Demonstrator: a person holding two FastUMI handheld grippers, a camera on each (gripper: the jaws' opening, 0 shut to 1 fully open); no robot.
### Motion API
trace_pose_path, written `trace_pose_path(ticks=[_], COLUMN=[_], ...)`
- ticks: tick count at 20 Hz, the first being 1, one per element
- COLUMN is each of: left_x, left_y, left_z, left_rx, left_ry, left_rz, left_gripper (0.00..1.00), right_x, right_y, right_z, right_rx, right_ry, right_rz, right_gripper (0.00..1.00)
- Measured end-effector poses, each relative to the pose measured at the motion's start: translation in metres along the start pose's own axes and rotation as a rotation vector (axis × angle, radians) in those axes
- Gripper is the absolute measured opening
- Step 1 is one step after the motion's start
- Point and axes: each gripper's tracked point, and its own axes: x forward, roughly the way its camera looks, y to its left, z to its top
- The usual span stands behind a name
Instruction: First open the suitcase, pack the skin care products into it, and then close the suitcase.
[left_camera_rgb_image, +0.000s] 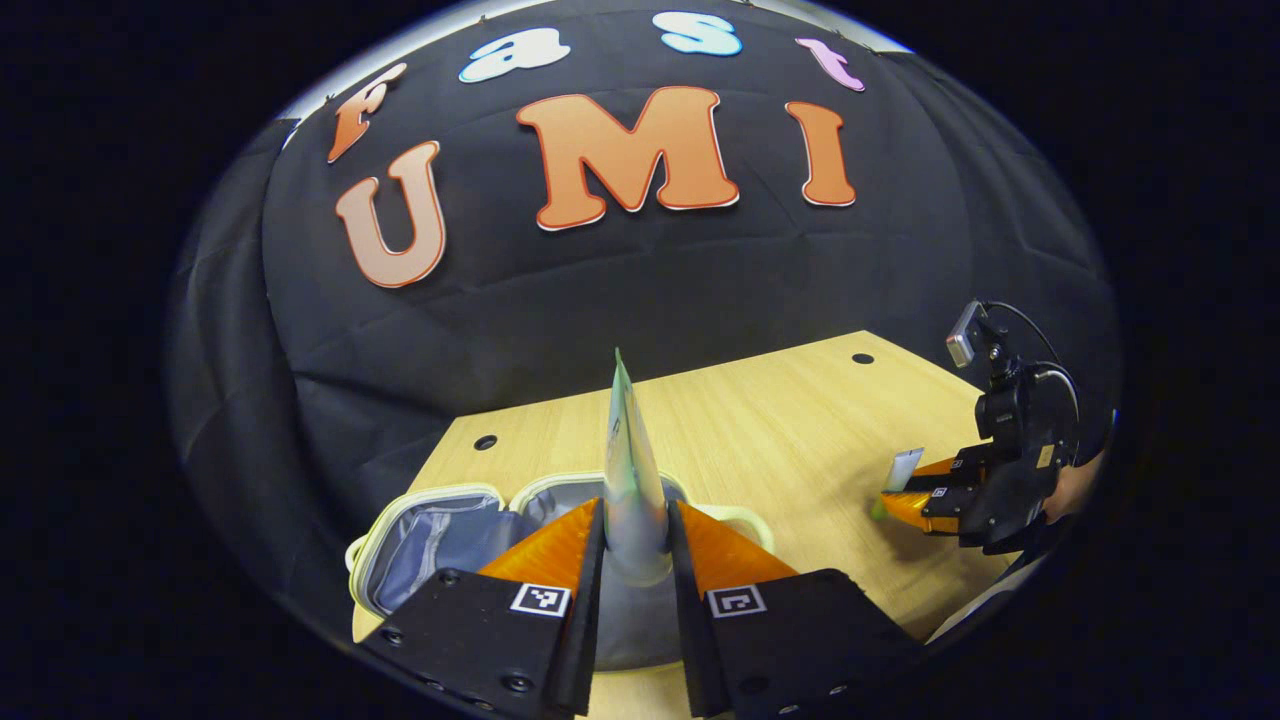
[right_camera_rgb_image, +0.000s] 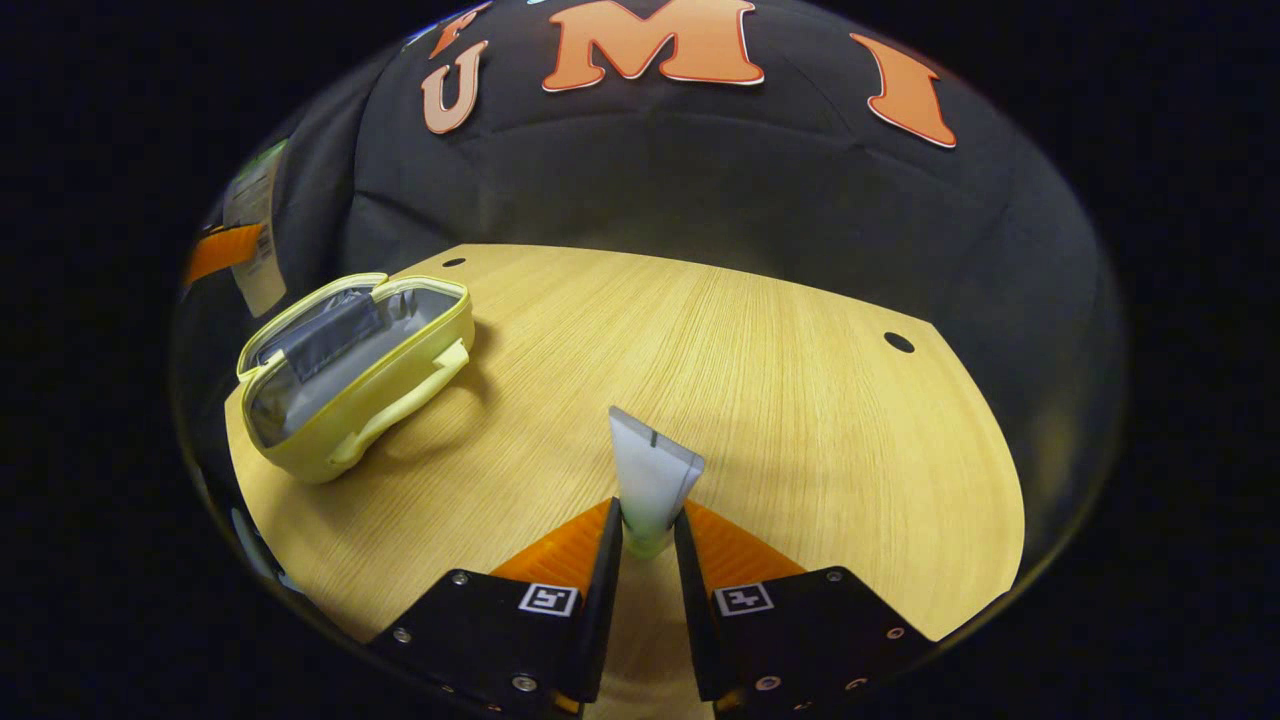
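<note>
Over on the left, the suitcase (right_camera_rgb_image: 350, 370) — really a small pale-yellow zip case with a grey lining — lies open near the left end of the wooden table (right_camera_rgb_image: 760, 400), its lid folded back and a soft handle along its side. Hanging just above its open mouth is the left gripper (left_camera_rgb_image: 637, 545), jaws pinching a tall tube (left_camera_rgb_image: 630, 470) of skin care product, crimped end up and the broad end down between the fingers. It looks ready to be lowered in.

Moving right across bare table, well apart from the case, the right gripper (right_camera_rgb_image: 648, 535) has its jaws pressed onto a small tube (right_camera_rgb_image: 652, 475), the flat crimped tail pointing away from it. From the left gripper view it sits low over the table.

These tubes look light and squashy — I'd guess a hard squeeze dents them and the smooth plastic could slip. The firmer shoulder near the cap seems the safest place to hold. The case walls look soft, so nudging a rim would likely shift it.
</note>
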Motion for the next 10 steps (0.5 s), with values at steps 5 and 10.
trace_pose_path(ticks=[5, 10], left_x=[-0.003, -0.001], left_y=[0.017, 0.028], left_z=[-0.009, -0.01], left_rx=[-0.007, -0.007], left_ry=[0.015, 0.016], left_rz=[0.012, 0.005], left_gripper=[0.35, 0.35], right_x=[-0.001, -0.018], right_y=[0.008, 0.019], right_z=[0.002, 0.022], right_rx=[0.033, 0.06], right_ry=[-0.003, -0.042], right_rz=[0.005, 0.015], right_gripper=[0.33, 0.33])
